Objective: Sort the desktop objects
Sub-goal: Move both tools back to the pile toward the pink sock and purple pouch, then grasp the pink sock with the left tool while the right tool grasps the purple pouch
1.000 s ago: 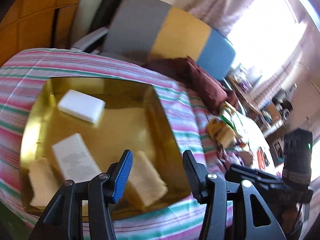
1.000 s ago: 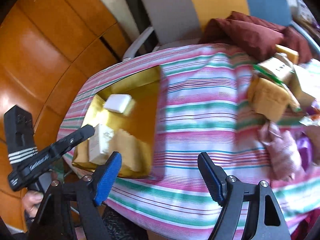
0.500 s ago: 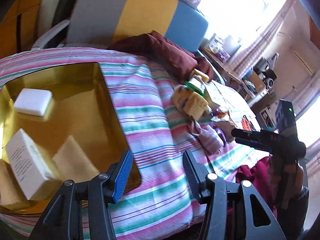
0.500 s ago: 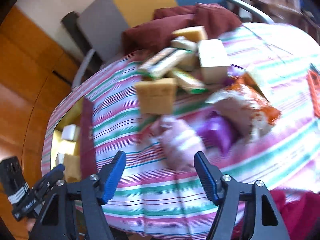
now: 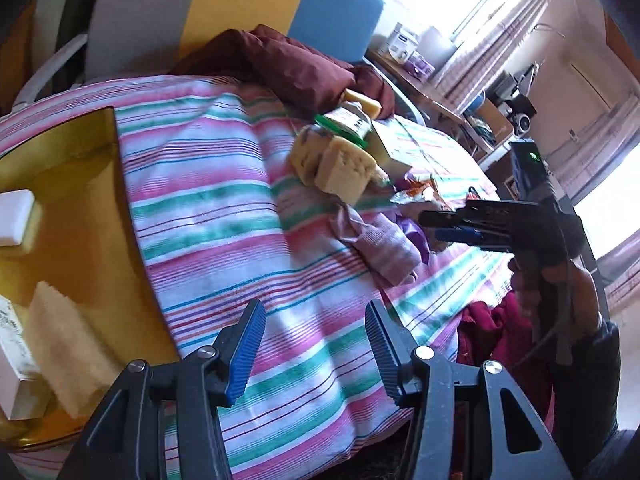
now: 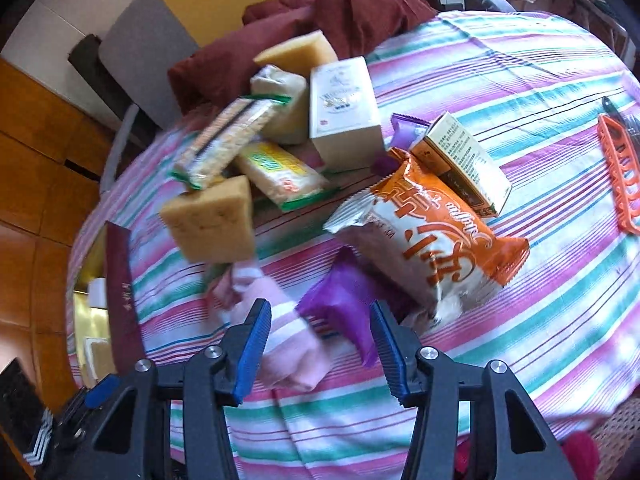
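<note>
Right wrist: sponge beside snack bag.

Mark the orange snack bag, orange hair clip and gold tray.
orange snack bag [image 6: 432,236]: right wrist view, middle of printed front.
orange hair clip [image 6: 619,172]: right wrist view, mid-spine.
gold tray [image 5: 80,240]: left wrist view, bare floor.

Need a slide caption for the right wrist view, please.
Right gripper, jaws closing on nothing yet, descends toward a pink striped folded cloth and purple foil packet on the striped tablecloth.
</note>
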Demonstrator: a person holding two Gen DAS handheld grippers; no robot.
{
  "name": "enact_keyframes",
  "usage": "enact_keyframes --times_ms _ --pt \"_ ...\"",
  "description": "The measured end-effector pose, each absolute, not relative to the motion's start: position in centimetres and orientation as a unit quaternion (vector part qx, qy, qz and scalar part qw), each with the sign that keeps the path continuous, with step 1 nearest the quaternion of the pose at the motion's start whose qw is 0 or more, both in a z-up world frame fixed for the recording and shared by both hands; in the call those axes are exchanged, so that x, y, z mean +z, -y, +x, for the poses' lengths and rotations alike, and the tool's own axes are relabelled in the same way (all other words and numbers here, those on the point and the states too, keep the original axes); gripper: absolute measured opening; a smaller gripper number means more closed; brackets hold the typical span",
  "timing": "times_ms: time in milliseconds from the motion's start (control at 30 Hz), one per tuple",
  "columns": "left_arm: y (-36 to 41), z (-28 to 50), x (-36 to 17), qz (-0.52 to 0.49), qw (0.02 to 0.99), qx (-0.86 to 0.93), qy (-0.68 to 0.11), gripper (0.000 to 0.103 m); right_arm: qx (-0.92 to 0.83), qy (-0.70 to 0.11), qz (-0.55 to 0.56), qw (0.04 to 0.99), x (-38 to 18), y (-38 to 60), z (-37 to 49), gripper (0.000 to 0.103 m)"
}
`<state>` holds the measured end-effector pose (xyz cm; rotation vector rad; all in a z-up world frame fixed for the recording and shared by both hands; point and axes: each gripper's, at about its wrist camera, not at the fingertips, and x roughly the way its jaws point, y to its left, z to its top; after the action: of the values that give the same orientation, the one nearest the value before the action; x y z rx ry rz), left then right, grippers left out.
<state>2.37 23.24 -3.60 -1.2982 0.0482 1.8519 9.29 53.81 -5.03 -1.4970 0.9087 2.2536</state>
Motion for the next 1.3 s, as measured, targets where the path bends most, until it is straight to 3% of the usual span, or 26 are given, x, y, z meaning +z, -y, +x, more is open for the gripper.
enact_keyframes --times_ms 233,467,733,1167,1300 --pt "-24.7 2.7 -4.2 -0.528 0.433 0.73 -0.033 0.053 0.764 -0.304 -0.547 0.157 -7.4 -54.6 8.3 0.055" --pt "-27.0 2.7 -5.1 -0.544 0.441 0.713 -0.034 0.053 0.753 -0.296 -0.567 0.155 -8.4 -54.8 7.9 0.066" --pt "-31.5 3.5 -5.7 -0.549 0.459 0.695 -0.065 0.054 0.76 -0.236 -0.584 0.16 -8.3 -53.4 7.6 0.062" --pt "-37.3 3.3 -7.6 -0.577 0.428 0.693 -0.063 0.054 0.746 -0.315 -0.566 0.156 -8.6 -55.7 9.2 0.062" --pt "-38.8 2.9 -8.2 -0.575 0.412 0.703 -0.072 0.059 0.741 -0.332 -0.562 0.155 -8.7 -56.7 9.8 0.062"
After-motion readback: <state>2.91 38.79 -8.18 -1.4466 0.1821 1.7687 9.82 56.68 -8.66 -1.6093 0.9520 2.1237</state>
